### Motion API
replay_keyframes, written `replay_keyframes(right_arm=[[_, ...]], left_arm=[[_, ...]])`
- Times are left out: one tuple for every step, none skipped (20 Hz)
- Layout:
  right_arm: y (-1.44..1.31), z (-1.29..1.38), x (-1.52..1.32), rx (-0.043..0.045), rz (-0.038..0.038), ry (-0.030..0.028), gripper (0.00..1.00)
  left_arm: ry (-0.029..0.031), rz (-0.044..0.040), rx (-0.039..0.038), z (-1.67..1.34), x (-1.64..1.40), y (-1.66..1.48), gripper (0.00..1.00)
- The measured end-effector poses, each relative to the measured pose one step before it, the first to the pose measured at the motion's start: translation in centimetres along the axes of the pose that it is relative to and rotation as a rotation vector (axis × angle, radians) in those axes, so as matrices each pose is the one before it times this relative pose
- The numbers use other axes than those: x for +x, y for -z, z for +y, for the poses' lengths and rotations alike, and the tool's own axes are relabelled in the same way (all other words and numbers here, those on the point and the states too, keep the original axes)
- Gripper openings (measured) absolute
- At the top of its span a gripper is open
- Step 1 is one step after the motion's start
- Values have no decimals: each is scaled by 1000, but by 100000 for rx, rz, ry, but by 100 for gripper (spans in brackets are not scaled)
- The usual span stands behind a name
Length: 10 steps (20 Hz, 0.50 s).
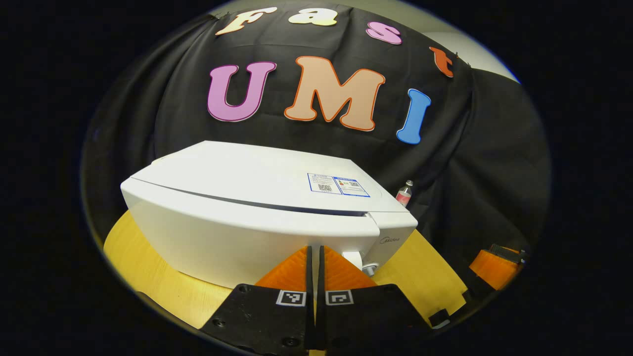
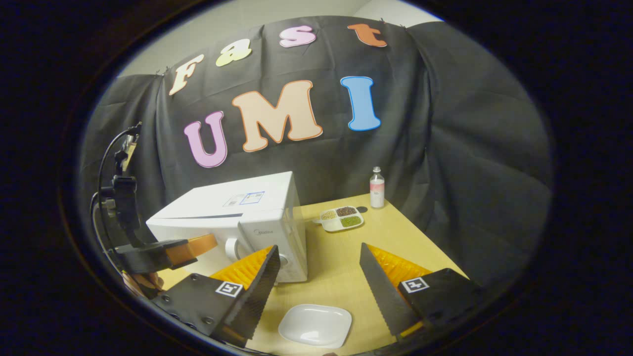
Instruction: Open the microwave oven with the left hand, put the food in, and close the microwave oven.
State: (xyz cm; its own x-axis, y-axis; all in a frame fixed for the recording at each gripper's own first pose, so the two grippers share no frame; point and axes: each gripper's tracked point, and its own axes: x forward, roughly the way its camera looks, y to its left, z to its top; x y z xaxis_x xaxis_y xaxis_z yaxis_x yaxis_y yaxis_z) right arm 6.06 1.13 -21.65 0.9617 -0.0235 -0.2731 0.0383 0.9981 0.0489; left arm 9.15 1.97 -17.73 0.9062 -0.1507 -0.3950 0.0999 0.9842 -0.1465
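Soft overhead light is falling evenly across the booth, brightening the microwave top and the table without hard glare. The plate is catching a faint sheen. Shadows are lying short and pale beside the bottle. The fisheye lens is bowing straight edges, and detail is dimming and softening toward each rim.

Left gripper: two orange ribbed fingers with black inner pads; black bodies behind, each bearing a square black-and-white marker and dark screws.

Right gripper: orange ribbed fingers, black serrated pads, black bodies, one square marker apiece, screws along the left body's edge.

Black cables loop above the left gripper's black mount.
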Motion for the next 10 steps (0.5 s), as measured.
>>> replay_keyframes(right_arm=[[-24,-50,155,-133,166,-7,100],[143,-15,182,-239,228,-102,92],[23,-2,109,-351,122,-225,92],[-165,25,61,-366,-82,-261,100],[-49,110,20,-475,-64,-252,100],[32,127,78,-607,-26,-415,100],[45,127,-18,-794,215,-393,100],[51,39,59,-807,316,-348,92],[-15,62,-56,-490,154,-344,92],[-11,21,-14,-362,62,-321,92]], left_arm=[[34,-798,-334,-54,57,-235,0],[-230,119,-48,10,39,-24,0],[-524,-303,238,-14,-169,89,0],[-814,-56,396,-15,42,-142,0],[-776,-130,155,84,110,-45,0],[-619,-314,46,14,121,-68,0],[-293,-233,-310,-34,33,10,0],[-15,-257,-363,-38,-11,-27,0],[-71,-209,-396,48,-1,-30,0],[-114,-244,-418,-10,-98,-76,0]])
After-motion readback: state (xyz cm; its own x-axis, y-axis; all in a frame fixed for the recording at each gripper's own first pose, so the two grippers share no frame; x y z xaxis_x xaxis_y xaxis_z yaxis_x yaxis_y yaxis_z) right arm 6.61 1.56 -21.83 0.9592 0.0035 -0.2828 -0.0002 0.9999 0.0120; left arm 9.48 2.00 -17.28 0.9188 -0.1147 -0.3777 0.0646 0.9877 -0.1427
